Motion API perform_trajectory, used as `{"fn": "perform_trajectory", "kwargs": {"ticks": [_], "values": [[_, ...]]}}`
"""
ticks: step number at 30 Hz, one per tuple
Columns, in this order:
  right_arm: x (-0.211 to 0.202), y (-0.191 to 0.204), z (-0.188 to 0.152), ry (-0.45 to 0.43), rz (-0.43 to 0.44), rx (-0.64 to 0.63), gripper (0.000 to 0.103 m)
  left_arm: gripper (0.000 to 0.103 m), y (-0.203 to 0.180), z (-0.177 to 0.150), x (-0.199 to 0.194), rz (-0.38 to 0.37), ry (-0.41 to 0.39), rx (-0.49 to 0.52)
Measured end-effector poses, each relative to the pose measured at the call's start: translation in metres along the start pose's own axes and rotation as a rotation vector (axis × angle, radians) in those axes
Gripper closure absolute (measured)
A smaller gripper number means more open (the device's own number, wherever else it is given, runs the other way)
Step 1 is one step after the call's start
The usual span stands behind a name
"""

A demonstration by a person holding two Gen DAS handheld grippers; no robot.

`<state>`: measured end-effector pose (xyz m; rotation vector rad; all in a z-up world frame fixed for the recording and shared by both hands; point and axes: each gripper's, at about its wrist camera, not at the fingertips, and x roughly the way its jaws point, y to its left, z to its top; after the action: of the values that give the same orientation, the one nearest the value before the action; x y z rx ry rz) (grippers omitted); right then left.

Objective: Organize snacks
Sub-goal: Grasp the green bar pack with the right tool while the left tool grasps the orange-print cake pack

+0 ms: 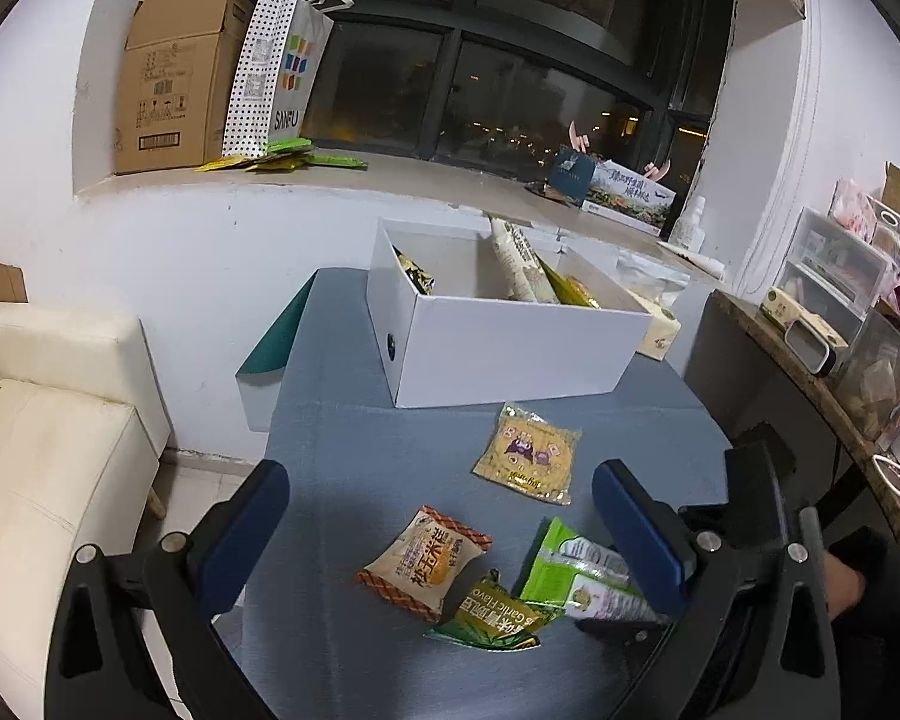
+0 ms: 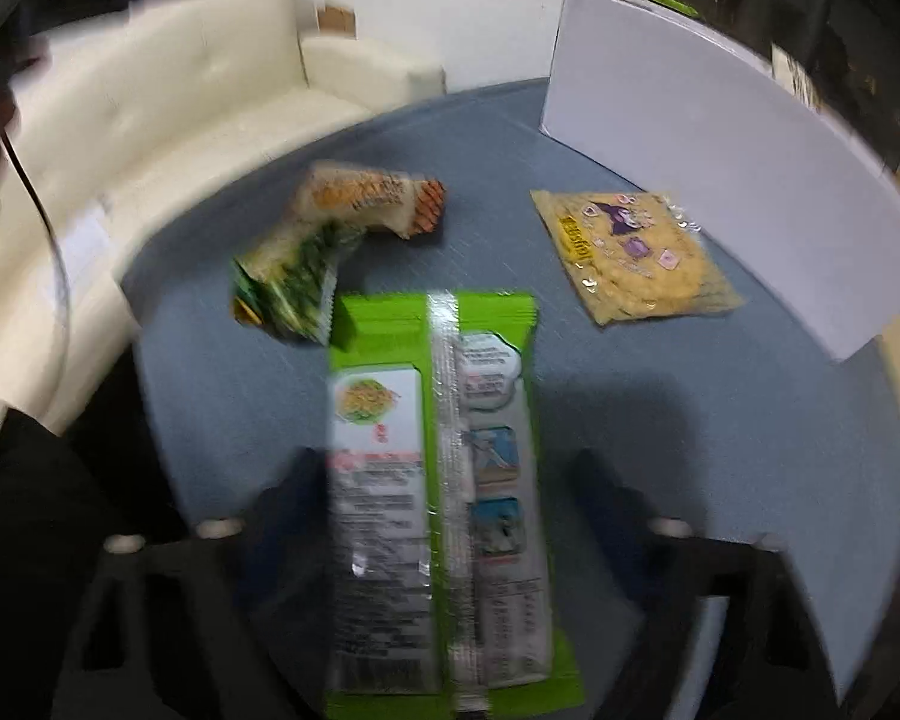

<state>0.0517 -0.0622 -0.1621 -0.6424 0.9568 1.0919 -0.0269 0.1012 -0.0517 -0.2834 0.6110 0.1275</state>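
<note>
A white box holding several snack packs stands at the far side of the blue table. Loose on the table lie a yellow pack, an orange-and-cream pack, a small dark green pack and a long green-and-white pack. My left gripper is open and empty above the loose packs. In the blurred right wrist view the long green-and-white pack lies between the fingers of my right gripper, whose jaws stand at its sides; contact is unclear. The yellow pack and the box lie beyond.
A cream sofa stands left of the table. A windowsill behind holds a cardboard box, a dotted bag and flat packets. A cluttered desk with plastic drawers stands at the right.
</note>
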Motion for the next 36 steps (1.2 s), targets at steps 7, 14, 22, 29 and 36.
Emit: {"fn": "perform_trajectory", "kwargs": {"ticks": [7,14,22,29,36], "values": [[-0.012,-0.016,-0.008,-0.031,-0.033,0.061,0.044,0.000,-0.003,-0.002,0.015,-0.012,0.045,0.030],[-0.059,-0.055,-0.015,-0.187,-0.048,0.236,0.044,0.000,-0.021,-0.020,0.080,-0.032,0.246,0.251],[-0.104,-0.073,-0.029,-0.306,-0.069,0.328,0.044,0.001,-0.005,-0.030,0.135,-0.040,0.401,0.216],[-0.104,-0.067,-0.036,-0.316,-0.068,0.342,0.044,0.015,-0.002,-0.043,0.145,-0.025,0.459,0.233],[-0.101,-0.064,-0.037,-0.313,-0.067,0.340,0.043,0.061,0.002,-0.040,0.134,0.014,0.392,0.206]]}}
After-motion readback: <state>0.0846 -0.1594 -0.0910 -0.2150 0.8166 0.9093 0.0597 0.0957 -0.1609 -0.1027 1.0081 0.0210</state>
